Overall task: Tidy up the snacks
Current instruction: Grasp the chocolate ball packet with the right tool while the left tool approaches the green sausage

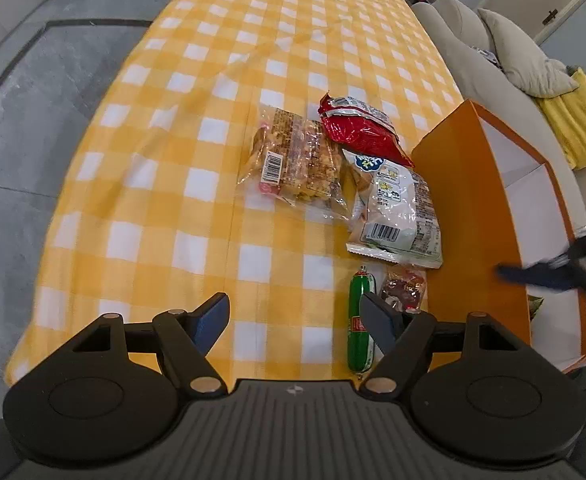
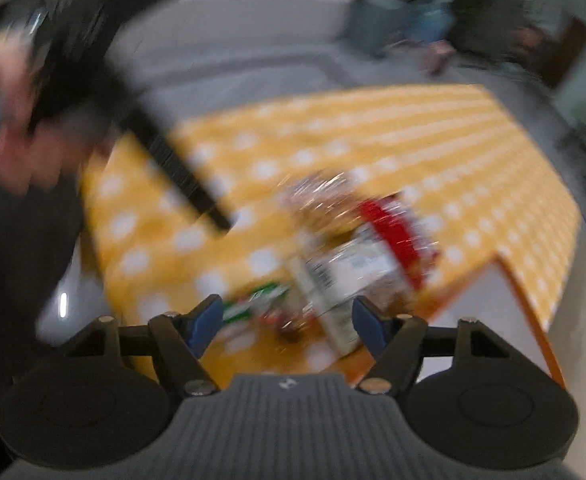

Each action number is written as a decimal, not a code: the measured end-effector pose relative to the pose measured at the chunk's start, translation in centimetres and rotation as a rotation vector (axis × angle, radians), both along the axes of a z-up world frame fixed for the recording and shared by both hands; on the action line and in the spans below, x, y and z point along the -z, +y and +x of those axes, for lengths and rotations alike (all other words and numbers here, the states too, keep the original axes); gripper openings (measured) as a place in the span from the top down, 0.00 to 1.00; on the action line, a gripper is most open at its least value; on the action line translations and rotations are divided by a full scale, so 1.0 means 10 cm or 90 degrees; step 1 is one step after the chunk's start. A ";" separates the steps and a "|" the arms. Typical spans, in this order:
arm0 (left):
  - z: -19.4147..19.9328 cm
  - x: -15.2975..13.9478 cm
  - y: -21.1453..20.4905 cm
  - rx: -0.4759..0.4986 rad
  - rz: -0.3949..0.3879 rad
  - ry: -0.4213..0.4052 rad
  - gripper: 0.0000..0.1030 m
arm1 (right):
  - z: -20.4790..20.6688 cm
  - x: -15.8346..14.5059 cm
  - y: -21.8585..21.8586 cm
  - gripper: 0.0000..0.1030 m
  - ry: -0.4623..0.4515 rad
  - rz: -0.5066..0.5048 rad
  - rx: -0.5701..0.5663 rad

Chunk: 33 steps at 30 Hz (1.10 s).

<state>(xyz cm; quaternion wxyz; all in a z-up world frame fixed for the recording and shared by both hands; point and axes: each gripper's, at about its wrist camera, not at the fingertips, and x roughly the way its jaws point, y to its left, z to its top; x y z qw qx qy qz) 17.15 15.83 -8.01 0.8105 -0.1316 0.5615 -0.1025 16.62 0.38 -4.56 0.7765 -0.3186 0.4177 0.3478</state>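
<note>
Nearest us, our left gripper (image 1: 295, 320) gapes empty over the checked tablecloth (image 1: 141, 200); the green sausage (image 1: 359, 320) and snack bags (image 1: 397, 204) lie beside the orange box (image 1: 465, 200); our right gripper (image 2: 287, 322) is released.

The left gripper (image 1: 295, 320) hangs over the yellow checked tablecloth (image 1: 153, 184) with its jaws spread and nothing between them. Just left of the orange box (image 1: 465, 208) lies a cluster of snacks: a red bag (image 1: 357, 128) farthest, a clear biscuit pack (image 1: 293, 160) beside it, a white bag (image 1: 401, 208) nearer, then a green sausage (image 1: 357, 320) and a small dark packet (image 1: 407, 286). Over the box's open white inside shows a blurred dark gripper (image 1: 553, 272).
</note>
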 end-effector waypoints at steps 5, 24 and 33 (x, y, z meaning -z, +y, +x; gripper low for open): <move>0.02 0.03 0.02 0.006 -0.020 0.003 0.16 | 0.14 0.33 0.26 0.38 0.059 -0.103 -0.061; 0.11 0.04 0.31 -0.045 -0.060 0.009 0.16 | 0.74 0.80 0.58 0.58 0.206 -0.213 -0.075; 0.09 0.07 0.27 -0.034 -0.058 0.015 0.17 | 0.71 0.76 0.62 0.67 0.228 -0.203 -0.028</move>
